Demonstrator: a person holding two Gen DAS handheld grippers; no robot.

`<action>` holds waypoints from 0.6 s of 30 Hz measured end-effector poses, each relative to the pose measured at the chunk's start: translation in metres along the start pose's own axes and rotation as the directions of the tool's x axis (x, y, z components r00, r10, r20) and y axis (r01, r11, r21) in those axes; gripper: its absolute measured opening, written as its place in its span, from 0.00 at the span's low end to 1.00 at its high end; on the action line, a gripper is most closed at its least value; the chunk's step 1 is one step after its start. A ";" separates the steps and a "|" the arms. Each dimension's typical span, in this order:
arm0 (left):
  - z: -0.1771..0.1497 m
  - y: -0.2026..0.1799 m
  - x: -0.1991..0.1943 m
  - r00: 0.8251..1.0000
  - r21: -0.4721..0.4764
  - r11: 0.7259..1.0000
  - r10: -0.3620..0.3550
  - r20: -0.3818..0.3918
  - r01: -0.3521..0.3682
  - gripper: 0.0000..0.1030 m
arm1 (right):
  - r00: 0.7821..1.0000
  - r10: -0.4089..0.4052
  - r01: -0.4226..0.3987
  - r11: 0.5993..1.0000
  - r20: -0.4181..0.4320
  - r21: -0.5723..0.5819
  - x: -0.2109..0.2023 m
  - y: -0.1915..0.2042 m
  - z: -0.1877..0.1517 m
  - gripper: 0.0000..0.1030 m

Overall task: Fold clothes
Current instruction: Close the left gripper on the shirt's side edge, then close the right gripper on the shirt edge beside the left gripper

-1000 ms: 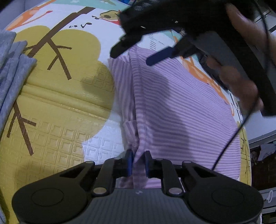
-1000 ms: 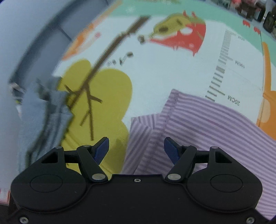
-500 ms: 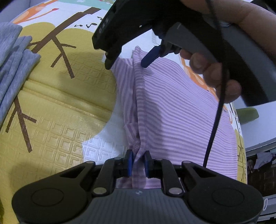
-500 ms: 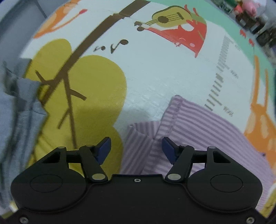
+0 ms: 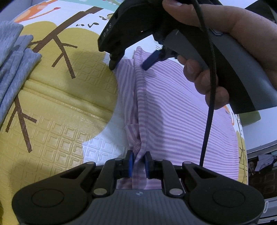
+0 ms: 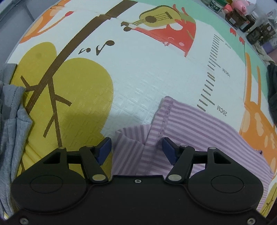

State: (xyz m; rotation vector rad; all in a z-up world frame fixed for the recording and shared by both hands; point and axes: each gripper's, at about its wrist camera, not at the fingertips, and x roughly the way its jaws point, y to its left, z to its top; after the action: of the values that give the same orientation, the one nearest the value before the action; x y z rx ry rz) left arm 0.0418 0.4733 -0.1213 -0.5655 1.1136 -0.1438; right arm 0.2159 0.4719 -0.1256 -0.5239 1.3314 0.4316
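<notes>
A purple striped garment (image 5: pixel 173 110) lies flat on a printed foam play mat (image 5: pixel 60 97). My left gripper (image 5: pixel 138 163) is shut on the garment's near hemmed edge, the fabric pinched between its blue pads. In the left wrist view my right gripper (image 5: pixel 129 64) hovers open over the far corner of the same edge, held by a person's hand (image 5: pixel 216 52). The right wrist view has the right gripper (image 6: pixel 136 148) open, its blue pads straddling the striped garment (image 6: pixel 199 128) at its folded corner, the stitched hem between them.
A pile of grey clothes (image 5: pixel 12 57) lies on the mat at the left, also at the left edge as grey clothes (image 6: pixel 12 124) in the right wrist view. Bottles and small items (image 6: pixel 242 15) stand beyond the mat's far right edge. A black cable (image 5: pixel 209 97) hangs from the right gripper.
The right gripper has come down and closer over the garment's far corner, staying open. The left gripper keeps its hold on the near edge without moving.
</notes>
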 end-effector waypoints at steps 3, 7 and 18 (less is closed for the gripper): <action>0.000 -0.001 0.000 1.000 -0.006 1.000 0.004 0.002 -0.004 0.15 | 1.000 -0.004 0.003 1.000 0.013 0.005 -0.002 0.001 0.000 0.33; 0.001 -0.003 -0.002 1.000 -0.016 1.000 0.004 0.007 -0.004 0.15 | 1.000 -0.007 0.007 1.000 0.030 0.003 -0.002 0.001 -0.001 0.10; 0.001 -0.012 -0.013 0.999 -0.022 1.000 -0.020 0.035 0.021 0.14 | 0.989 0.118 -0.126 0.988 0.090 0.092 -0.018 -0.028 -0.009 0.08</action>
State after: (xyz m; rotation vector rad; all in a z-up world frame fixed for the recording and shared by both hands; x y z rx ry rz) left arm 0.0387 0.4688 -0.1043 -0.5972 1.0769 -0.1395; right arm 0.2214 0.4442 -0.1061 -0.3400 1.2999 0.4815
